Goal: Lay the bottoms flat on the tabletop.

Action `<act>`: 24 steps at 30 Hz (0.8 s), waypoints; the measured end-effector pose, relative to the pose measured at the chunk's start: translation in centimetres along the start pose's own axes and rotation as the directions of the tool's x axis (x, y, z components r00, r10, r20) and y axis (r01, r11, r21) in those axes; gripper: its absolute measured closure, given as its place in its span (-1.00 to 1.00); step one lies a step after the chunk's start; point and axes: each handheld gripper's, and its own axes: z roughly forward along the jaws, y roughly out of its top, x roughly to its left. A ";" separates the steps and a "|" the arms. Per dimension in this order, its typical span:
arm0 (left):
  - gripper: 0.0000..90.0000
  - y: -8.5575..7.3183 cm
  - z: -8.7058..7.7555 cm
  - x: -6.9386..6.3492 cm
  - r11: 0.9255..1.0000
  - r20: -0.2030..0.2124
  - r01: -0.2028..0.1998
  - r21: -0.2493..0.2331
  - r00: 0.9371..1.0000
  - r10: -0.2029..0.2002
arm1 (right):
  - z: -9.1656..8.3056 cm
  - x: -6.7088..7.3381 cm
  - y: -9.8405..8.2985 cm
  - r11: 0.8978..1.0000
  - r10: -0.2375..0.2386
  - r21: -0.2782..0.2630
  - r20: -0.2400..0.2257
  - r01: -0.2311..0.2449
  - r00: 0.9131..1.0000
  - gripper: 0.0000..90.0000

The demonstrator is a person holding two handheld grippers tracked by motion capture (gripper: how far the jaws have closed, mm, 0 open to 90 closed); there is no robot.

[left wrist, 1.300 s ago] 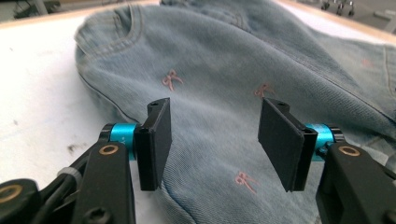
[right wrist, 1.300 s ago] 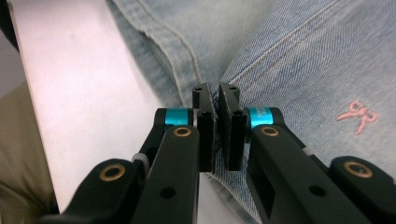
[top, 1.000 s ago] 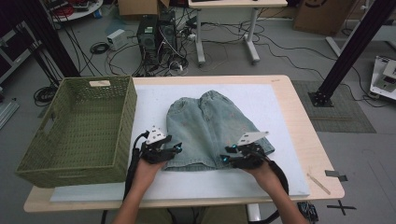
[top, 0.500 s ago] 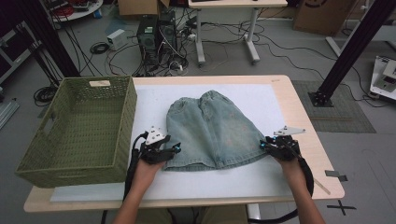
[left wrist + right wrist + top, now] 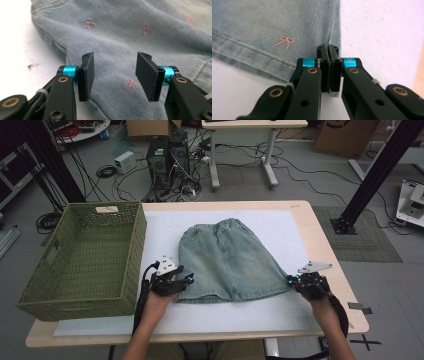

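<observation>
Spreading skirt [image 5: 232,260] flat on table [image 5: 320,235] mat beside basket [image 5: 80,260]; right gripper [image 5: 329,53] carried outward, jaws just closed — clamped on hem corner; left gripper [image 5: 112,72] jaws apart over opposite corner — fabric between, ungripped; skirt now smoother, likely ready for folding.

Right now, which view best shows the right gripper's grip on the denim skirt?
Right gripper view: right gripper is shut on the denim skirt at its side seam. High view shows it at the hem corner, small. Left gripper view shows skirt fabric.
</observation>
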 end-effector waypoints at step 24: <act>0.04 -0.2 0.2 0.2 0.999 -0.019 0.011 0.048 1.000 -0.010 | -0.7 1.6 1.4 0.984 0.050 -0.166 -0.116 -0.069 0.992 0.28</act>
